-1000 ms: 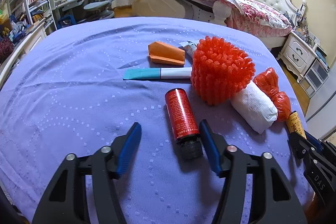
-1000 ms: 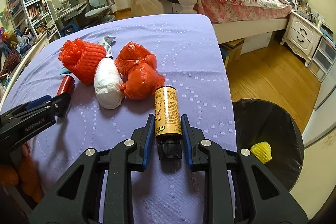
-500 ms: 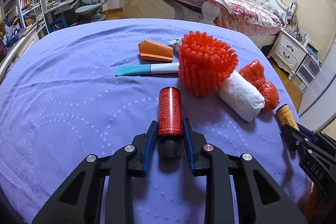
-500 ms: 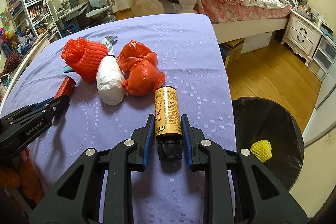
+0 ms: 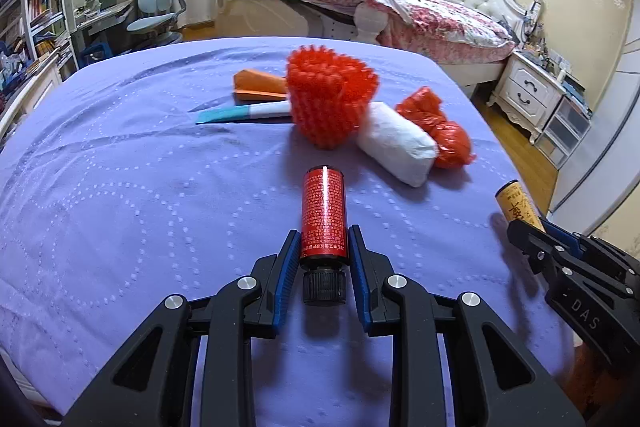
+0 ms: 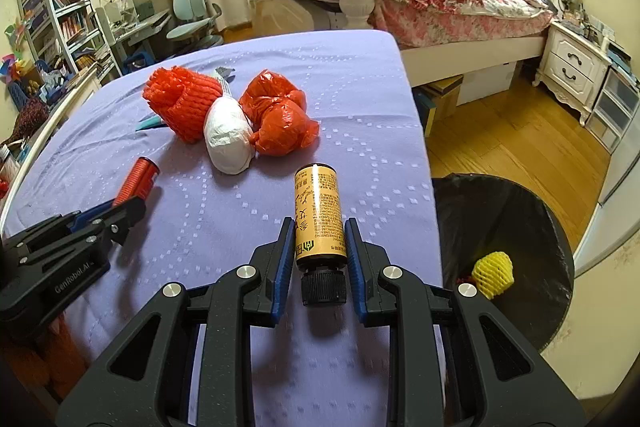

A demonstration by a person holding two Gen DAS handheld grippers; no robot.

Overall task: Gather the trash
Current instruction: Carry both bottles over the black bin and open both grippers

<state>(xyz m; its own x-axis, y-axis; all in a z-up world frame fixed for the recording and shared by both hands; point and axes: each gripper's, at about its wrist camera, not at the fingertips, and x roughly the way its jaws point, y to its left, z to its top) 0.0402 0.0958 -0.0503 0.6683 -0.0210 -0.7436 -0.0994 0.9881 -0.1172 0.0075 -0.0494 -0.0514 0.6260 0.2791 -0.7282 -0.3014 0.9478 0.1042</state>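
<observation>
The left tongs [image 5: 323, 251] are clamped on the red bottle [image 5: 323, 217], and the right tongs [image 6: 318, 247] on the yellow bottle [image 6: 319, 214], both over the purple table [image 6: 360, 75]. At two o'clock of the right tongs stands the black bin [image 6: 500, 227].

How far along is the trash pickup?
Done: one yellow foam net lies in the black bin. In hand: left gripper is shut on the red bottle, right gripper on the yellow bottle; neither is over the bin yet. Left on the purple cloth: red foam net, white bundle, red bag, orange paper, teal-and-white tube.
</observation>
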